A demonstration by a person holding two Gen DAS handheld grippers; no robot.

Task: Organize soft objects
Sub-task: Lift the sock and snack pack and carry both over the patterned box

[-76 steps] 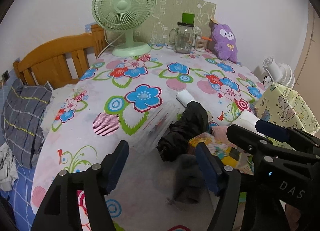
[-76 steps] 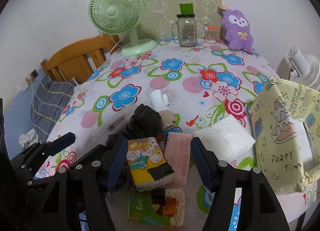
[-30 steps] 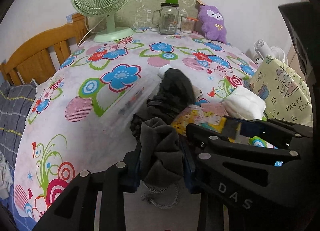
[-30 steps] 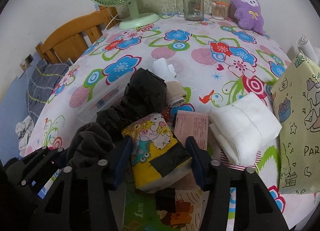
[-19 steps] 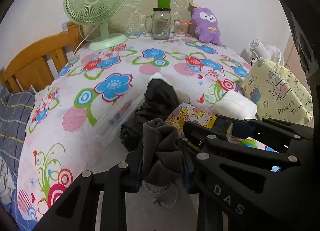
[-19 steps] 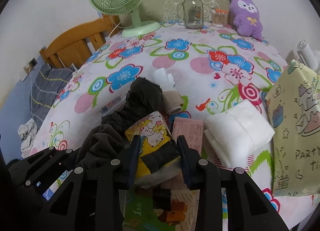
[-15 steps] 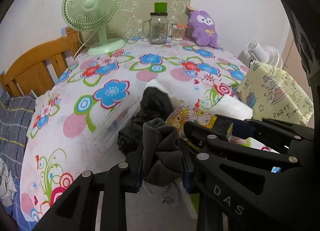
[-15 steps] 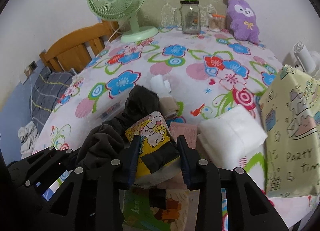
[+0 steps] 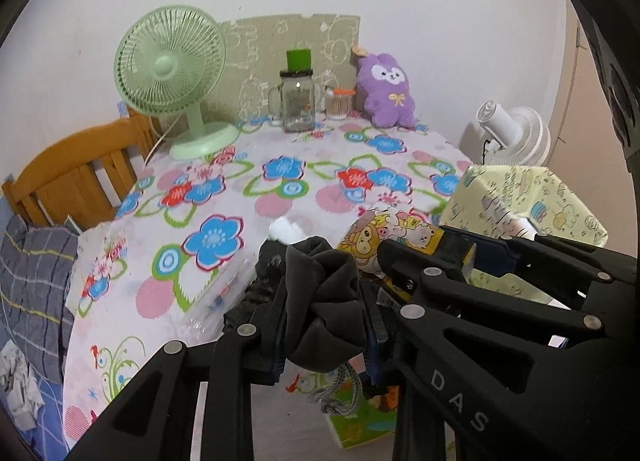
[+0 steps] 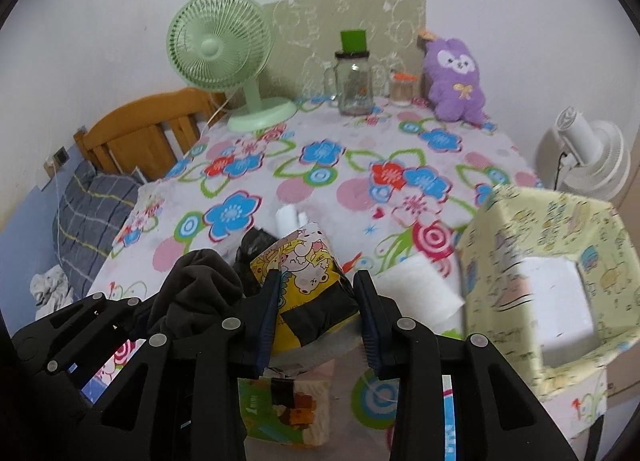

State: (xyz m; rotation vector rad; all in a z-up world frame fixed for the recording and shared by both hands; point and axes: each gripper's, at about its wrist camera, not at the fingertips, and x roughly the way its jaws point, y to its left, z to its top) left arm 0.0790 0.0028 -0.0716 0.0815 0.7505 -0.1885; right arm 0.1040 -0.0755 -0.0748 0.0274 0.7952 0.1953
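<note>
Left tool (image 9: 324, 325) clamped on dark cloth bundle (image 9: 322, 301); right tool (image 10: 316, 317) clamped on cartoon-print pack (image 10: 308, 281), above desk (image 10: 352, 165).

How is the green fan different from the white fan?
The green fan stands on the flowery table; the white fan sits beyond the table's right edge, off it. The green fan shows its round grille from the front, while the white fan is seen from behind, motor housing towards us. The green fan rises on a tall stem; the white fan looks squat. Both have round cages.
</note>
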